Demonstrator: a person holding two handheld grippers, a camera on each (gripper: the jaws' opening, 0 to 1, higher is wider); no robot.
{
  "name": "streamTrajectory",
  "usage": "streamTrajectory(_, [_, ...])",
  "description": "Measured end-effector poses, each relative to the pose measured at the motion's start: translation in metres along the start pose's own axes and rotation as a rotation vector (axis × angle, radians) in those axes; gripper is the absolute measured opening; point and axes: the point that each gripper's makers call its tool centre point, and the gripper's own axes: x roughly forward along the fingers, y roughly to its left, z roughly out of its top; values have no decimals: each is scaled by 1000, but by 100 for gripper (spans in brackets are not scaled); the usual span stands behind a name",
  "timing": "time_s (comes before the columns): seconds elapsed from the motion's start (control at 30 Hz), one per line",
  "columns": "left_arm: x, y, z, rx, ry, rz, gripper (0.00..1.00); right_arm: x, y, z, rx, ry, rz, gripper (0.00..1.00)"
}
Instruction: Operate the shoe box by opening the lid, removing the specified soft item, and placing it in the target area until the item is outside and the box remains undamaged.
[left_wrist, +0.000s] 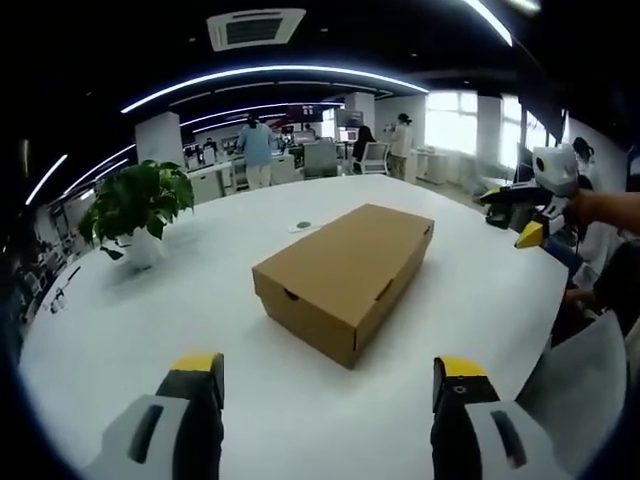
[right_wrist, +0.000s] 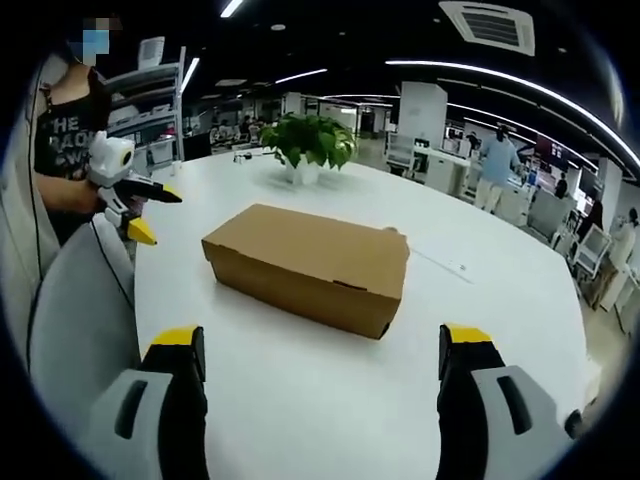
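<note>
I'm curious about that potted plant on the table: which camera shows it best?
The right gripper view: the potted plant stands near the middle, behind the shoe box, leaves and white pot clear. The left gripper view shows it off to the side near the table's edge, more distorted.

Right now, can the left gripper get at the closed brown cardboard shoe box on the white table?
Probably yes. The left gripper has its jaws spread wide, facing the closed brown cardboard shoe box, with bare white table between them. The potted plant stands well off to one side.
</note>
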Motion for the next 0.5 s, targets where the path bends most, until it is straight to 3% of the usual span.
streamTrajectory(0.5, [12,-4,-11,-14,32,12,82,21,-15,-12,-48,53,54,89])
